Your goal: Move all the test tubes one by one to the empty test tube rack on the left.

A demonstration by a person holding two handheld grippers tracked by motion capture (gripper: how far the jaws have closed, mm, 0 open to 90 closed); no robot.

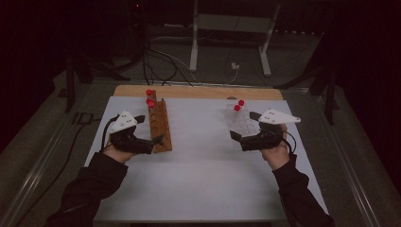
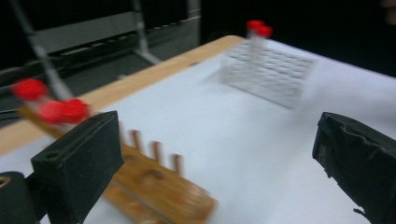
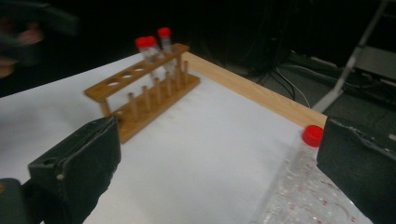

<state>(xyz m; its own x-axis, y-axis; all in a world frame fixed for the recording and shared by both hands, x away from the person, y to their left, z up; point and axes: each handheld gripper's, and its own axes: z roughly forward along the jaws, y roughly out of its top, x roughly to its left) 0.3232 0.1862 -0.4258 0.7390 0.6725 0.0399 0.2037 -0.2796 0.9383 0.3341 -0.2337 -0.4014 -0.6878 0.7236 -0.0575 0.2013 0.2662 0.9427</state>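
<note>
Both grippers stand wide open and empty: the left gripper [image 1: 150, 128] hangs just beside the wooden rack [image 1: 159, 124], which runs lengthwise away from the person. Its three red-capped tubes [image 1: 150, 100] sit upright at the far end, beyond the jaws. The right gripper [image 1: 244, 126] hovers at the near edge of the clear rack [image 1: 246, 124], whose two capped tubes [image 1: 239, 105] stand at its far side.
</note>
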